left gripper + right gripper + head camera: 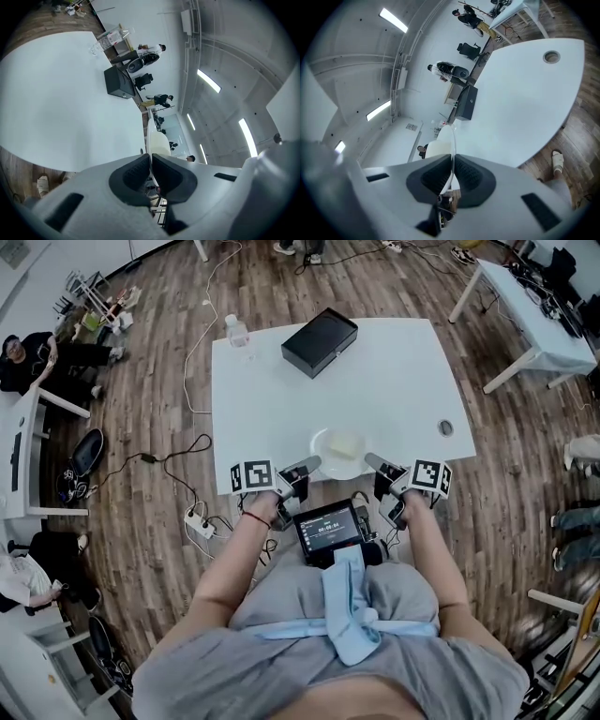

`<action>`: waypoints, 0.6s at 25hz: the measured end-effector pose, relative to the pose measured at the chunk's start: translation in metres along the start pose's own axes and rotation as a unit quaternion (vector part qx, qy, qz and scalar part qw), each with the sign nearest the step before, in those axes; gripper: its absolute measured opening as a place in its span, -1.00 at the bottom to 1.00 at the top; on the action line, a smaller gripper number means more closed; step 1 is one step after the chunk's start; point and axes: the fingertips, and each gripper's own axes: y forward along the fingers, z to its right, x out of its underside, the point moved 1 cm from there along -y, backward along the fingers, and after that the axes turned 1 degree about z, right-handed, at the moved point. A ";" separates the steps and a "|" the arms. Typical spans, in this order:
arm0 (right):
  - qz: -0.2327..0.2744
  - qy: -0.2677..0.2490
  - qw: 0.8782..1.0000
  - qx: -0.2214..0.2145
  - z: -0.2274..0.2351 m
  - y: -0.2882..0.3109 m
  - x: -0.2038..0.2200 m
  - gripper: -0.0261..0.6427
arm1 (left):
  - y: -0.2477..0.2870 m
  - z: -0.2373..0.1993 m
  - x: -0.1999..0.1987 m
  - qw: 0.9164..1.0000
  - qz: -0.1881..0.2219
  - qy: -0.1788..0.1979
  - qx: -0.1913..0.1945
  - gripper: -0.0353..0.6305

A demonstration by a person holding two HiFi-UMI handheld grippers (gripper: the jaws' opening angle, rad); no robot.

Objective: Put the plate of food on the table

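So the one round plate [339, 470] sat flat and face up over the near edge of the white table [403, 381], no real long axis, carrying one pale block of food [345, 443]. The left gripper [307, 465] and right gripper [373, 462] were each clamped on its rim from opposite sides. One black box [320, 341] and one clear bottle [236, 330] sat at the far end, with a wood floor [141, 427] all round and another white desk [534, 315] nearby

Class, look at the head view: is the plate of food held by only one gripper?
No: the left gripper and the right gripper each clamp the rim of the plate from opposite sides.
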 end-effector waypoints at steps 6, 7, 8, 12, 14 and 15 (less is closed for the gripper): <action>-0.004 0.011 1.000 0.011 0.012 0.005 -0.055 -0.79 | 0.048 0.006 -0.032 1.000 -0.010 -0.005 -0.007 -0.80; -0.003 0.012 1.000 0.012 0.016 0.004 -0.062 -0.79 | 0.056 0.006 -0.036 1.000 -0.011 -0.004 -0.008 -0.80; -0.001 0.013 1.000 0.013 0.020 0.003 -0.070 -0.79 | 0.065 0.007 -0.039 1.000 -0.013 -0.002 -0.008 -0.80; 0.005 0.015 1.000 0.016 0.036 -0.002 -0.102 -0.79 | 0.101 0.008 -0.049 1.000 -0.020 0.003 -0.009 -0.80; 0.004 0.014 1.000 0.017 0.044 -0.004 -0.119 -0.79 | 0.119 0.007 -0.054 1.000 -0.023 0.003 -0.011 -0.80; 0.004 0.013 1.000 0.018 0.048 -0.004 -0.128 -0.79 | 0.129 0.007 -0.058 1.000 -0.023 0.002 -0.012 -0.80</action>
